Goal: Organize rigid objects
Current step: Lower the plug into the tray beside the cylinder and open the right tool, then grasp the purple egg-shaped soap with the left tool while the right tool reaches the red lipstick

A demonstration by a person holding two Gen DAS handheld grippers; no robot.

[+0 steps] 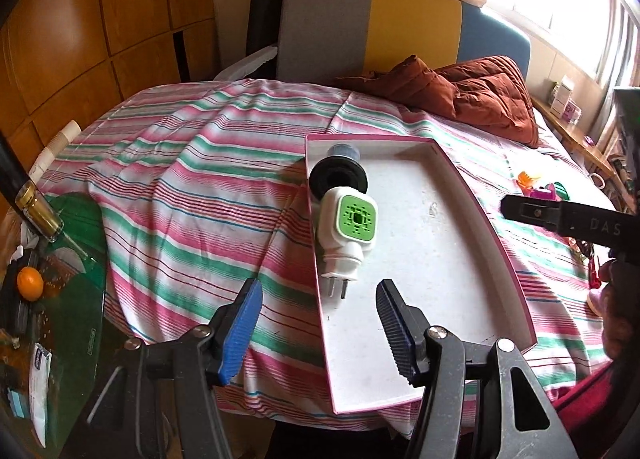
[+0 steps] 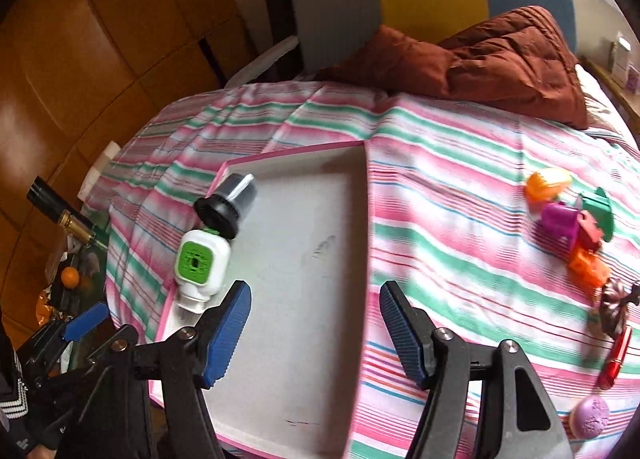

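Where the pink-and-green striped bedsheet (image 1: 180, 195) lies rumpled, a shallow pink-edged white cardboard tray (image 1: 440, 259) holds a smooth white plug-in unit with green square face (image 1: 350, 225) against its nine o'clock wall. Left claw (image 1: 318, 333) and right claw (image 2: 316, 333) both hover tilted downward, ribbed blue pads parted, gripping nothing. Bright plastic toys (image 2: 568, 215) lie at three o'clock.
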